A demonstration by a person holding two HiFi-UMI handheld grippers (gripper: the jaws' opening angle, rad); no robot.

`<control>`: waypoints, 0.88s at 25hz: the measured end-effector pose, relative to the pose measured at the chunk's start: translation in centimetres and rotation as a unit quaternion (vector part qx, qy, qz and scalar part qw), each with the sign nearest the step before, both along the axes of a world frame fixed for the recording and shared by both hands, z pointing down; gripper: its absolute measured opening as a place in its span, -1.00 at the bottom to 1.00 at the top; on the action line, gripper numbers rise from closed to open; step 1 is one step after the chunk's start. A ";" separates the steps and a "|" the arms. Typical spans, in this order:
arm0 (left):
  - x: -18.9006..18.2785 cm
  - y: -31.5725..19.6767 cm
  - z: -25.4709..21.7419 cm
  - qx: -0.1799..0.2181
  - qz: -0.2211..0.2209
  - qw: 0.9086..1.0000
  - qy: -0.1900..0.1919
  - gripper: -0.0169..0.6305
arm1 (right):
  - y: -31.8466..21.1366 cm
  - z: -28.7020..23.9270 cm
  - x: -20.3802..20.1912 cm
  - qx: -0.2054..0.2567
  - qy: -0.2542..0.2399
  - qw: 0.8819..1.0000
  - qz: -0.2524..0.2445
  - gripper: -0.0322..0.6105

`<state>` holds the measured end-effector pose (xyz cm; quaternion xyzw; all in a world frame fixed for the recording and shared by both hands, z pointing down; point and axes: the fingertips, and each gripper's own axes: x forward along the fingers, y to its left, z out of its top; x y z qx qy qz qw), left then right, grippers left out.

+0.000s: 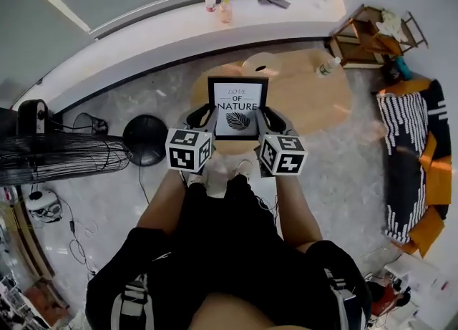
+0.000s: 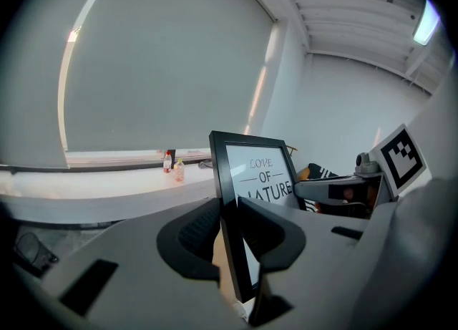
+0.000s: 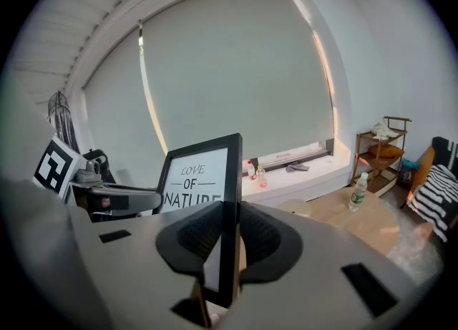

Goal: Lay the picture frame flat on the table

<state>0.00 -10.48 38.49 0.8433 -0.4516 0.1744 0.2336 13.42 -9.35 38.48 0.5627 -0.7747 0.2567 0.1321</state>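
Your left gripper (image 1: 202, 117) is clamped on the left side rail of the picture frame (image 1: 237, 107), and your right gripper (image 1: 270, 119) is clamped on the right rail. In each gripper view the black rail sits pinched between the 2 dark pads.

Hold both grips level and firm (a lopsided squeeze could let the frame twist). Tip the top edge away from you and lower the frame as 1 piece, so its back meets the wood evenly. I'd let go of both sides together, and only once it rests flat.

The frame stands upright between the 2 grippers, print facing you. It seems to hang clear of the table (image 1: 308, 96), over its near-left edge. A bottle (image 1: 328, 67) stands by the far-right edge, well apart from the frame, so the middle of the tabletop looks free for the landing.
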 end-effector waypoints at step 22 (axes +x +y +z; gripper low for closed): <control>-3.2 -1.5 36.9 -0.266 -0.060 0.962 0.006 -0.66 | -3.6 36.3 -3.2 -0.238 0.014 0.968 -0.082 -0.62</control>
